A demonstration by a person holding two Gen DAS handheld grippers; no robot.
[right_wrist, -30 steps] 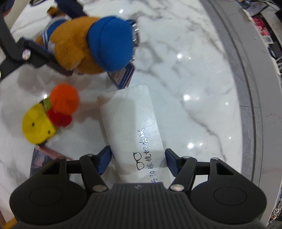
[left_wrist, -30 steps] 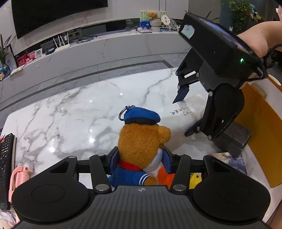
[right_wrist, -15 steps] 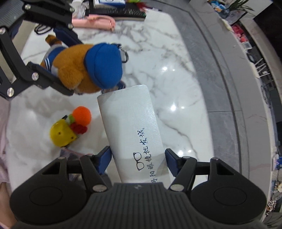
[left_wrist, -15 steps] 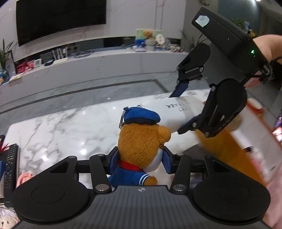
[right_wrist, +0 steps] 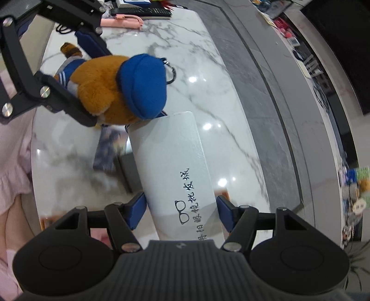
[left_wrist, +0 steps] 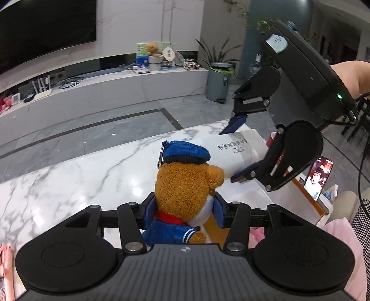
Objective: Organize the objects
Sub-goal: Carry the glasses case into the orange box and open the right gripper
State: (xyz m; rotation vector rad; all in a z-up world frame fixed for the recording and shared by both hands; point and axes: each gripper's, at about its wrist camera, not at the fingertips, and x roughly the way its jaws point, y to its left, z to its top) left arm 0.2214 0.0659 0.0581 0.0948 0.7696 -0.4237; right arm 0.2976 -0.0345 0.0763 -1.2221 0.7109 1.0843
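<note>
A brown plush bear in a blue cap and sailor top hangs above the marble table, with my left gripper shut on its body. In the right wrist view the bear sits at the upper left with the left gripper clamped around it. My right gripper is shut on a white glasses case with black printed characters; the case juts forward, and its far end is close to the bear's cap. From the left wrist view, the right gripper holds the case just right of the bear.
A dark booklet and a grey box lie on the table under the case. A pink item and a black remote sit at the far end. A lit phone stands at the right. A person's pink clothing borders the near edge.
Both grippers have risen off the table with the bear and the case. The yellow and orange toy has dropped out of the right wrist view. The table looks farther below.
</note>
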